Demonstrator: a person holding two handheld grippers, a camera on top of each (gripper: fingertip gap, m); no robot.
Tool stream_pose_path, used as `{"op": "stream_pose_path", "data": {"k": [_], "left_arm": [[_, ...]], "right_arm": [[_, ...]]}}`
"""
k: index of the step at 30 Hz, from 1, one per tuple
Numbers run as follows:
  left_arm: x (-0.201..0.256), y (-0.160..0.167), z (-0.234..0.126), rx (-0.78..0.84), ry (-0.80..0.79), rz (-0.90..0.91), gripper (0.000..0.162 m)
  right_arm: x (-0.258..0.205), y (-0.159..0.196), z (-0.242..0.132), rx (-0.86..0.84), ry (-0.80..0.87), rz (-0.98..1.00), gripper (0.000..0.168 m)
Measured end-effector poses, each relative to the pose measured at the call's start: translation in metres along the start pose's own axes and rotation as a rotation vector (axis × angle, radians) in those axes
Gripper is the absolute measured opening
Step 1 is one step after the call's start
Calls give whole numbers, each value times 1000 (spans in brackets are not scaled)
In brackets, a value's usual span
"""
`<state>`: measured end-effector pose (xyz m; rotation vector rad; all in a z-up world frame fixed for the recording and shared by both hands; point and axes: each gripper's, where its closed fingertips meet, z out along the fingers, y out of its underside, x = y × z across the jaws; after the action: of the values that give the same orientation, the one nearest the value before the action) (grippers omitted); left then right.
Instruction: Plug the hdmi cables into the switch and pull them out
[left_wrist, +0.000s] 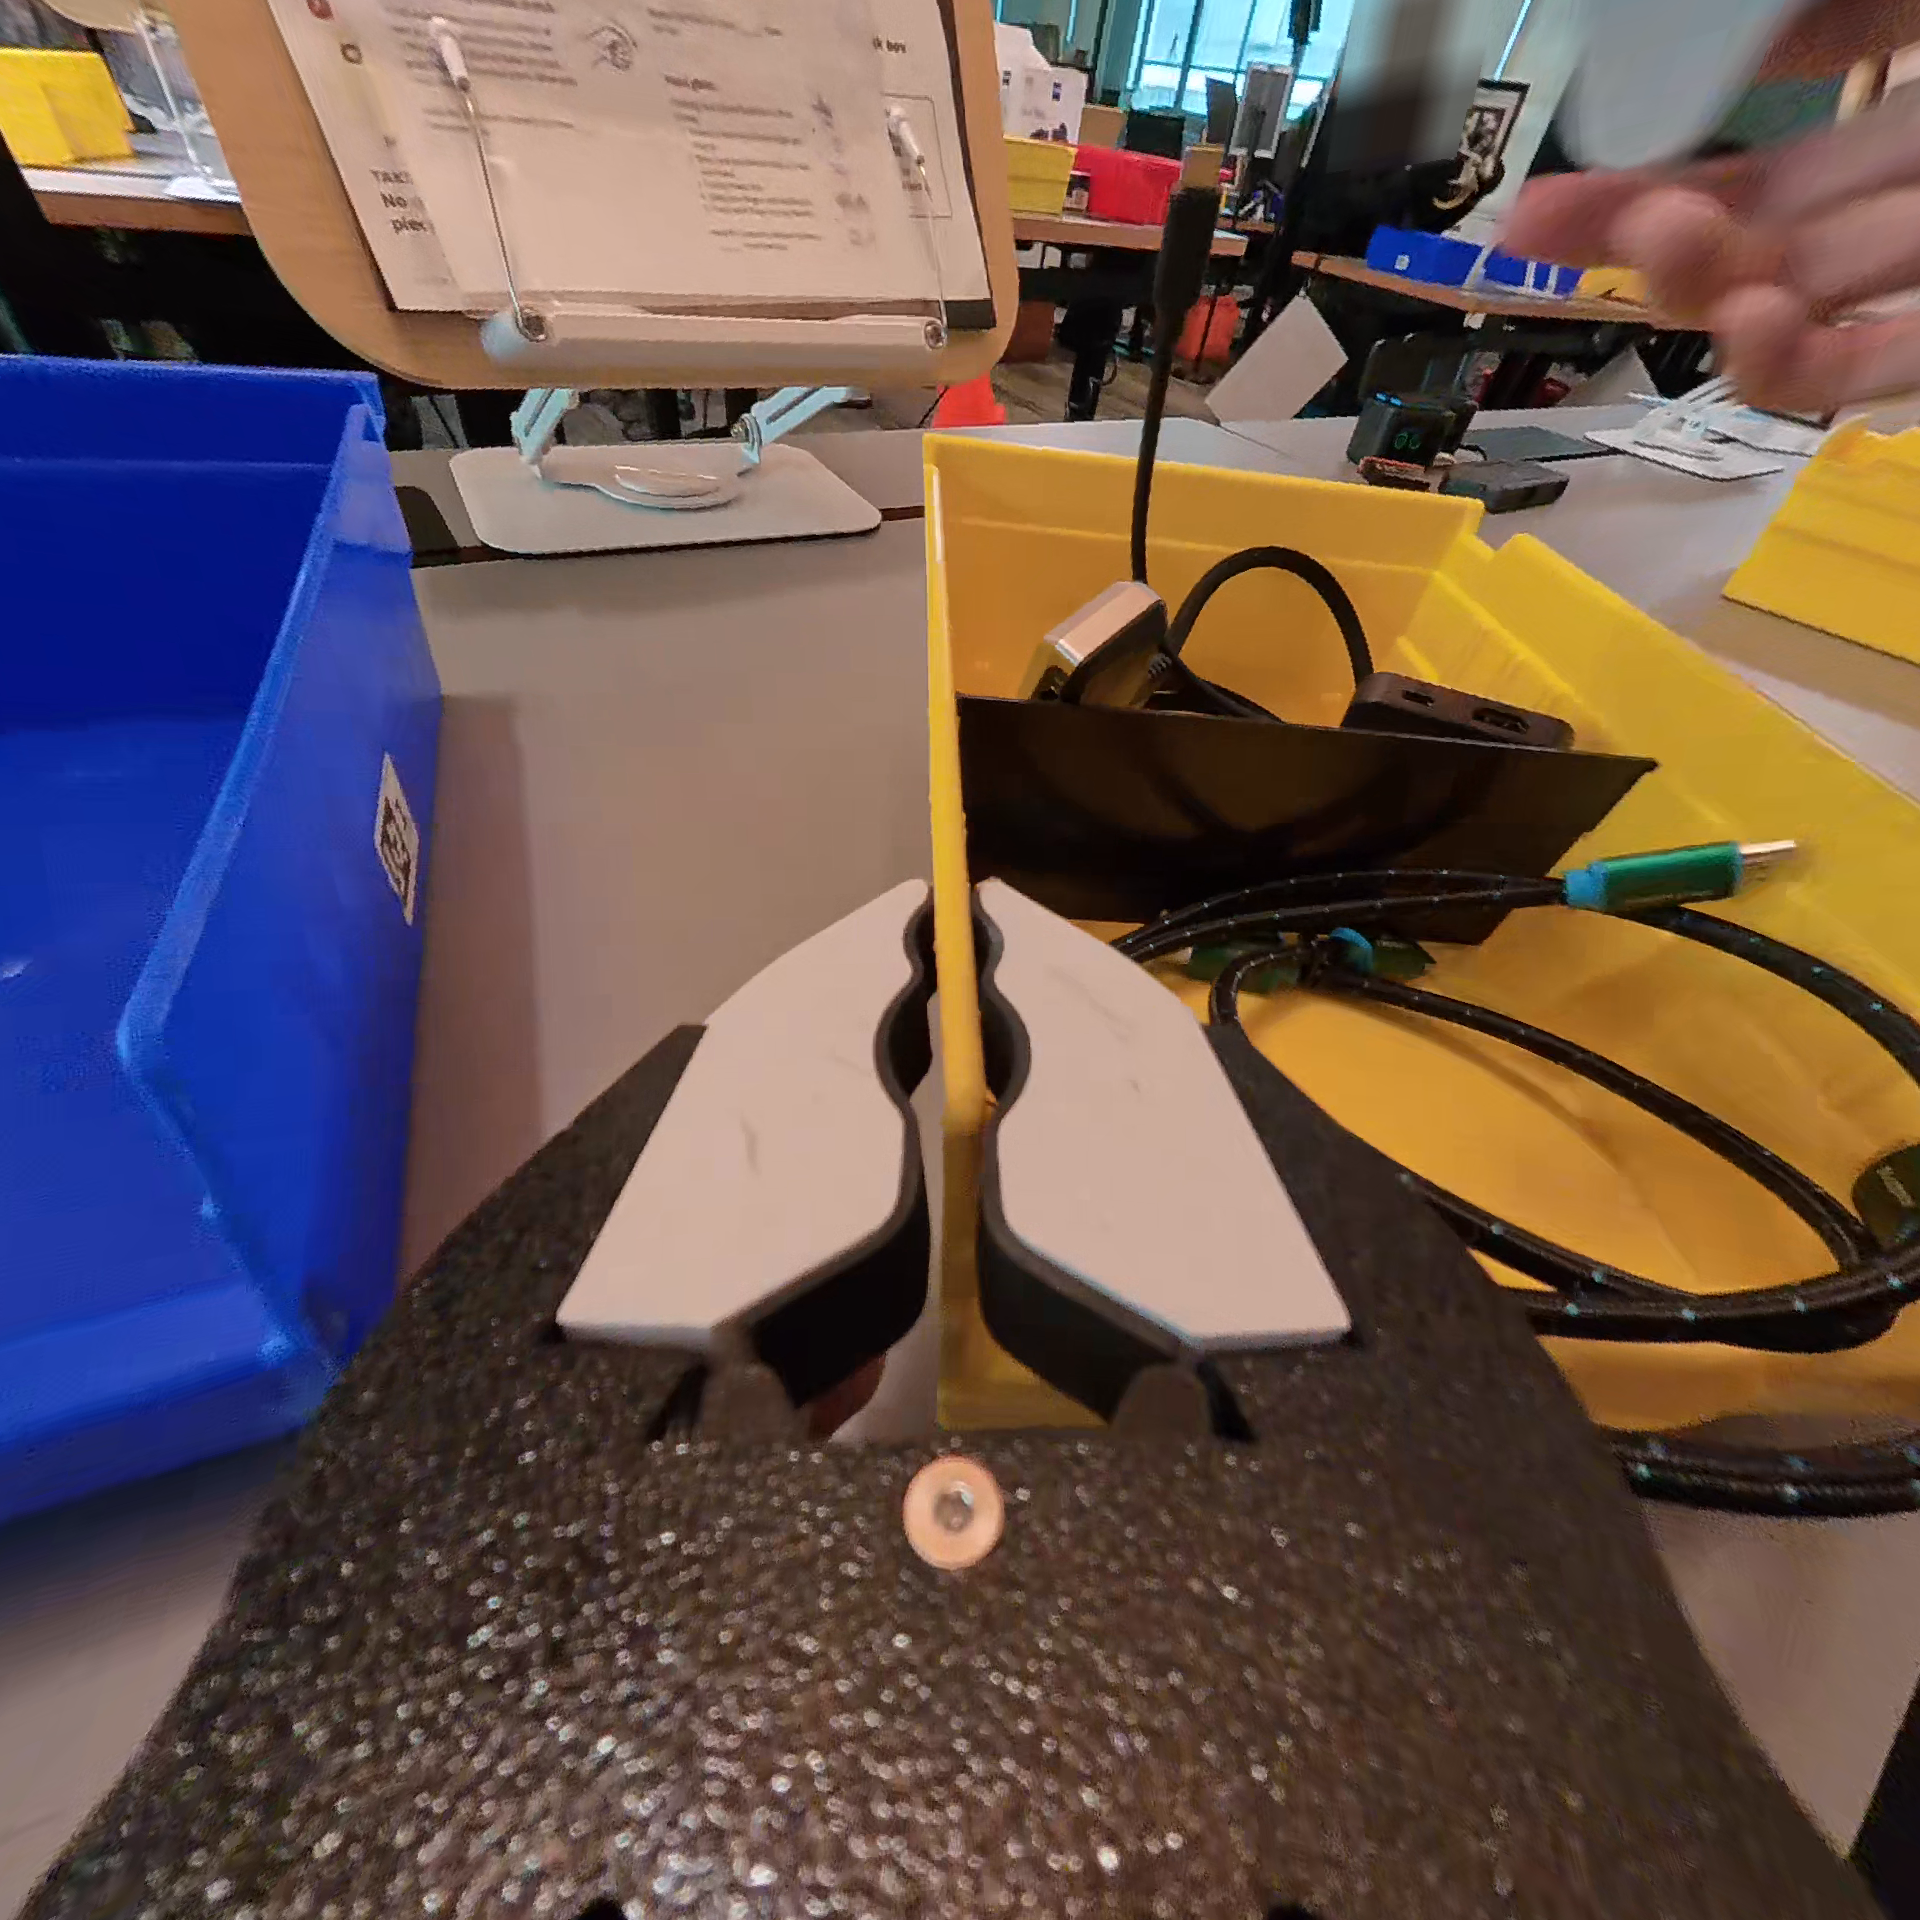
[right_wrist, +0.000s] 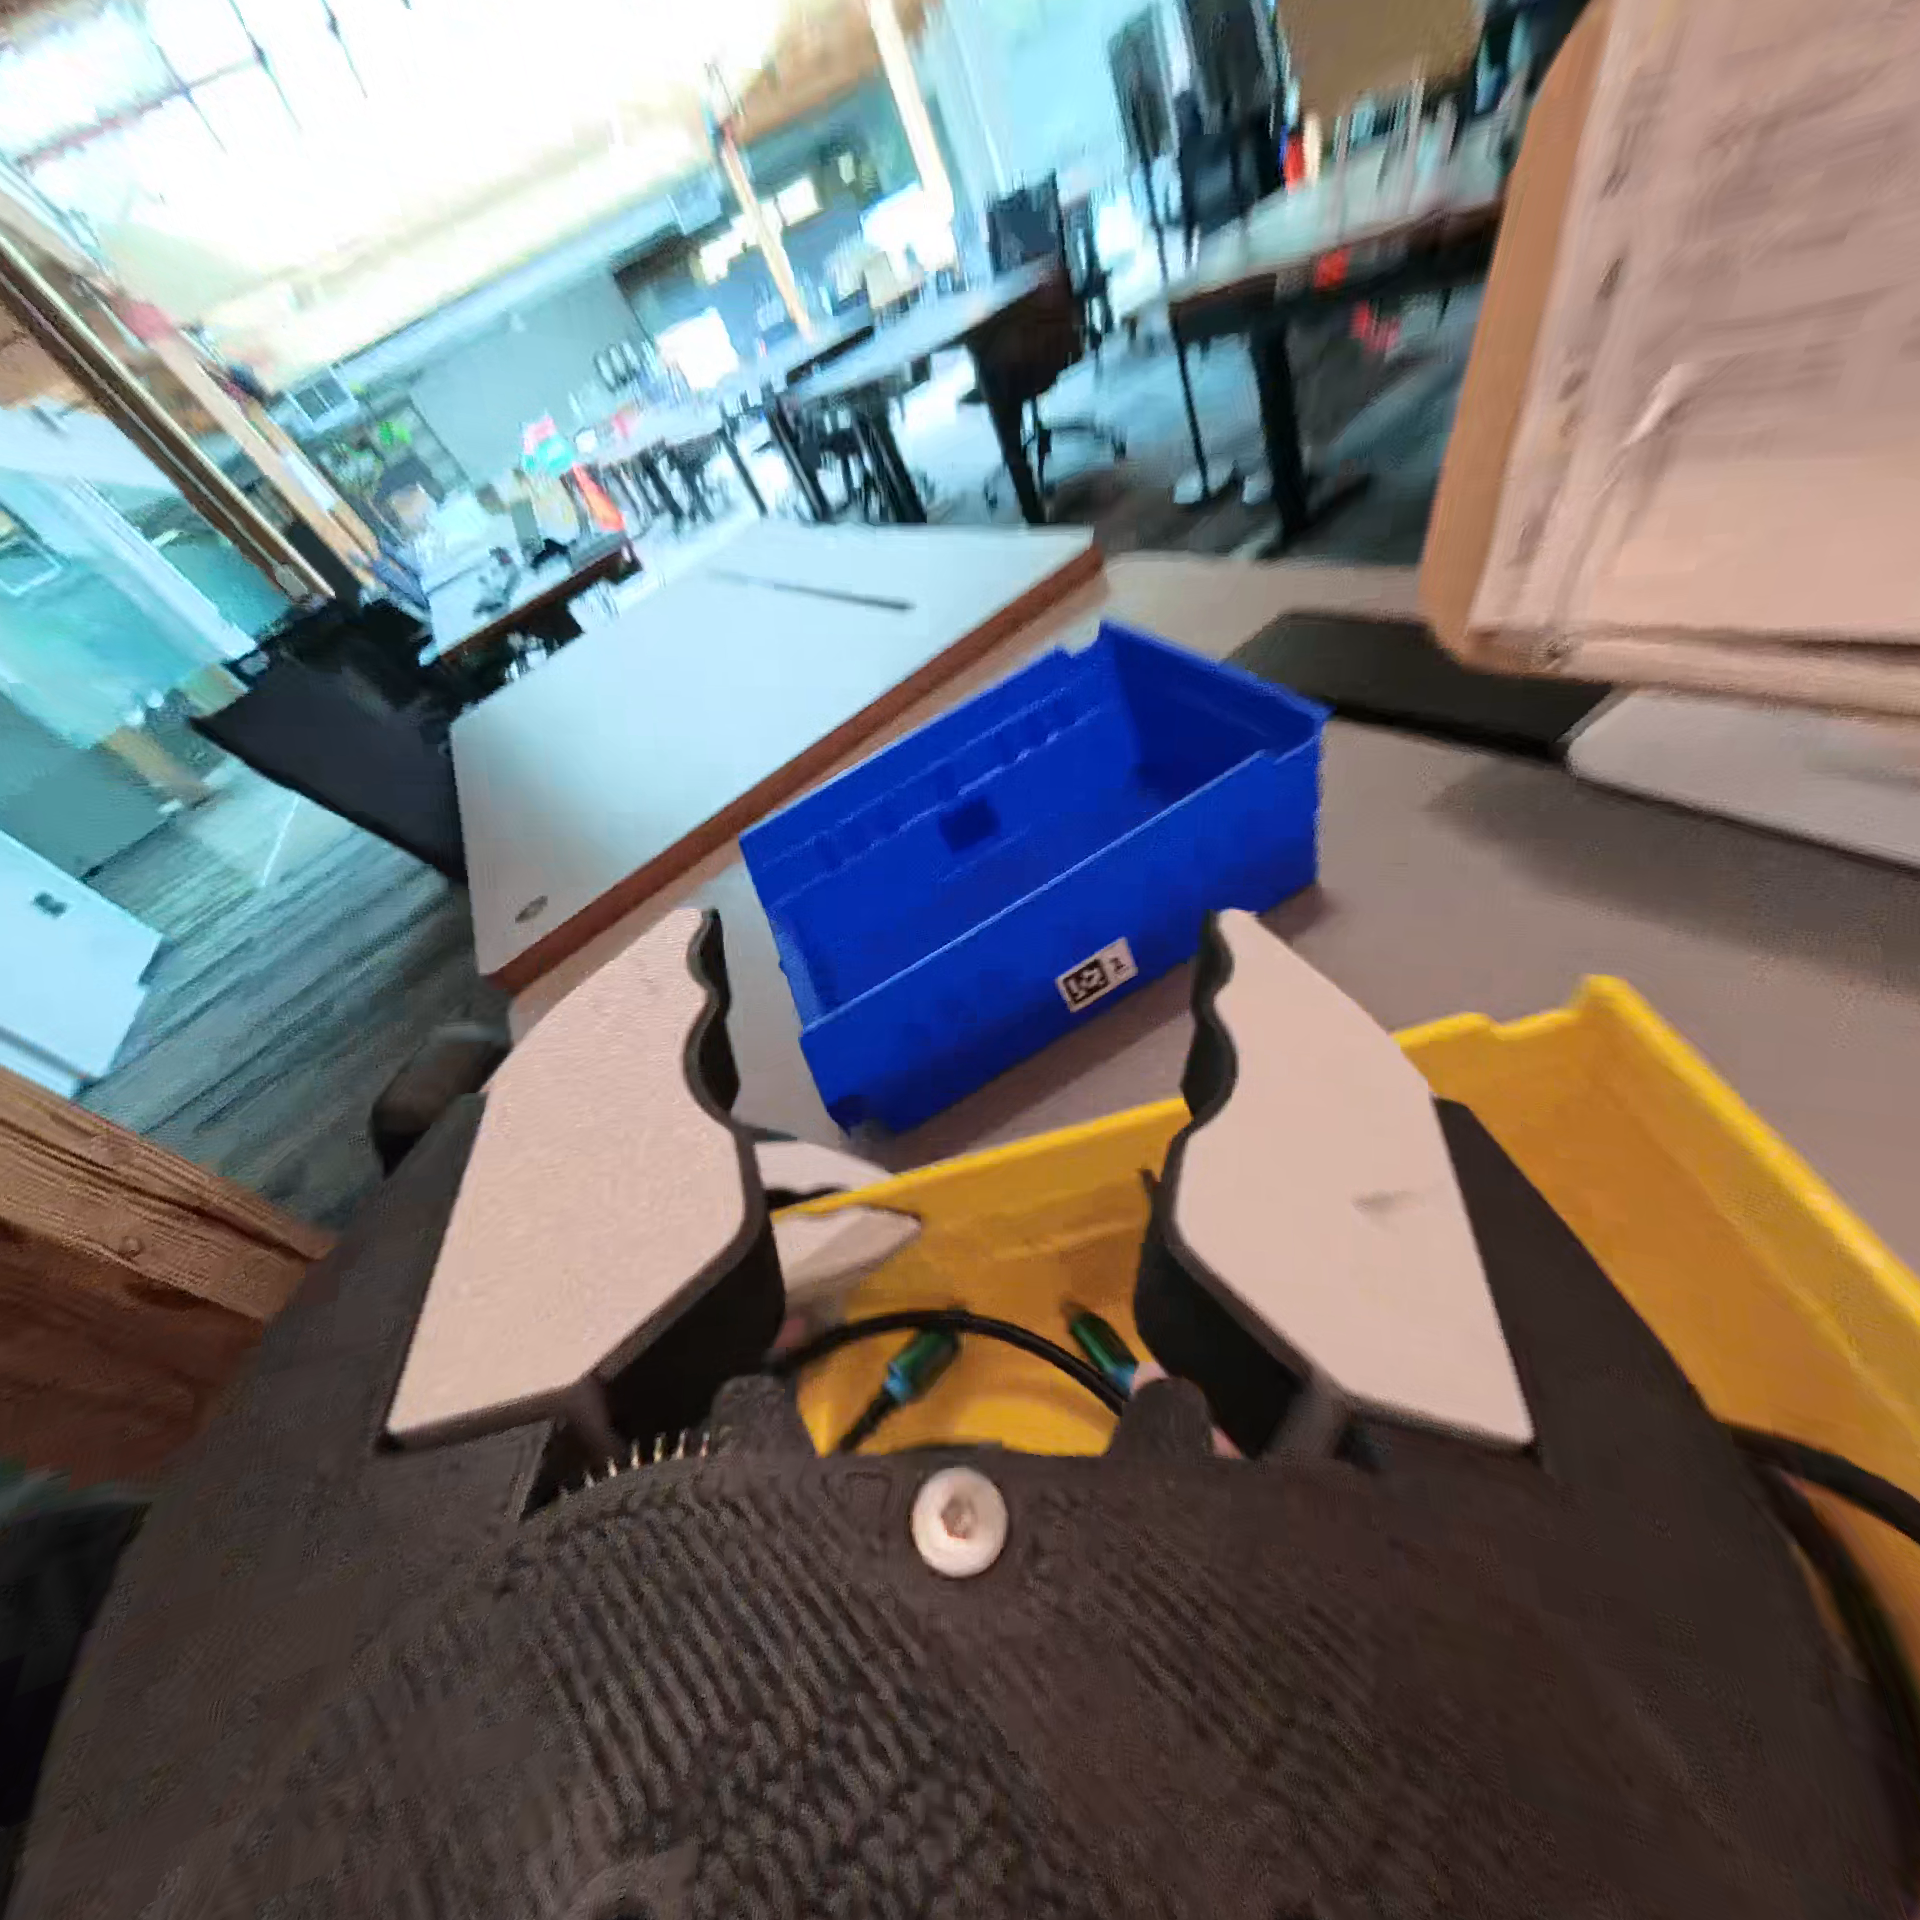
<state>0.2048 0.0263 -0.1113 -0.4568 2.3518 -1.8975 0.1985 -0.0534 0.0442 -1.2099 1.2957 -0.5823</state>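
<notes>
In the left wrist view my left gripper (left_wrist: 954, 896) is shut on the near left wall of the yellow bin (left_wrist: 948, 675), one pad on each side of the thin wall. Inside the bin lie braided black HDMI cables (left_wrist: 1558, 1049) with a green plug (left_wrist: 1662, 873), and behind a black divider (left_wrist: 1247, 821) sit a small black switch (left_wrist: 1455, 717) and a silver adapter (left_wrist: 1101, 639). My right gripper (right_wrist: 956, 935) is open and empty, held above the yellow bin (right_wrist: 1662, 1143). Green plugs (right_wrist: 920, 1361) show below it. The left gripper's pale fingers (right_wrist: 831, 1226) show at the bin's wall.
An empty blue bin (left_wrist: 208, 831) stands left of the yellow one and shows beyond my open right jaws (right_wrist: 1039, 831). A document stand (left_wrist: 623, 208) is at the back of the grey table (left_wrist: 675, 727). A person's hand (left_wrist: 1745, 249) is blurred at the upper right. Another yellow bin (left_wrist: 1839, 540) stands far right.
</notes>
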Motion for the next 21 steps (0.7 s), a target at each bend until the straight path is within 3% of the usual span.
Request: {"op": "stream_pose_path", "data": {"k": [2,6,10,13,14,15,18,21], "left_arm": [[0,-1,0,16,-3,-11,4],[2,-2,0,52,52,-52,6],[1,-3,-3,60,58,-29,6],[-8,-5,-4,73,14,3,5],[-11,-6,-5,78,4,19,5],[-14,-6,-7,81,-2,33,5],[-17,-7,-7,82,0,29,5],[-17,-7,-8,89,-19,67,5]], "right_arm": [[2,1,52,-82,21,30,93],[35,13,143,-200,155,91,90],[68,53,208,-353,240,153,69],[99,97,230,-510,366,260,88],[98,104,239,-510,346,306,89],[96,111,246,-521,319,324,80],[101,146,258,-677,351,222,96],[108,148,260,-727,412,139,65]]}}
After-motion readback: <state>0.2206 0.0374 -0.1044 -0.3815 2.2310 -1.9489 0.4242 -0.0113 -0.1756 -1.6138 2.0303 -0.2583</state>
